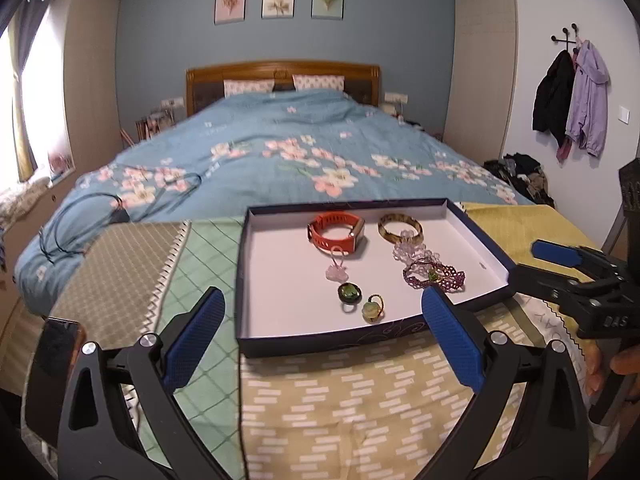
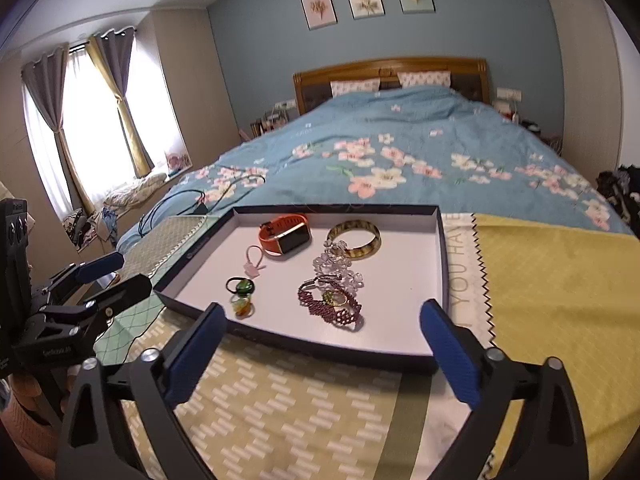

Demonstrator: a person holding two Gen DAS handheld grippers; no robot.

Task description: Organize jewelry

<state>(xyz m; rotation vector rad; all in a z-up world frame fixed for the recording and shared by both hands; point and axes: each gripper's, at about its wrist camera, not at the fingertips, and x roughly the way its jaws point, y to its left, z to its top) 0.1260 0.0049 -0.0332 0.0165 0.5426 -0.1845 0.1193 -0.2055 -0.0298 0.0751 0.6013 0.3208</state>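
Both the left tongs (image 1: pixel 322 322) and the right tongs (image 2: pixel 322 336) stand wide apart, gripping nothing, just short of the tray's (image 1: pixel 256 240) near rim. Inside the tray lie an orange watch (image 1: pixel 335 233), a bangle (image 1: pixel 400 227) beside it, and a purple beaded bracelet (image 1: pixel 434 276) nearer the tongs.

Both the left claw (image 1: pixel 322 316) and the right claw (image 2: pixel 322 328) gape wide, empty, tilted downward side by side.

Left wrist view: low, near, angled down from the left. Right wrist view: likewise, from the right. Shared: shallow white-lined dark cardboard tray (image 1: pixel 476 236) (image 2: pixel 440 264), blue floral-quilted bed (image 1: pixel 280 136) (image 2: pixel 440 140).
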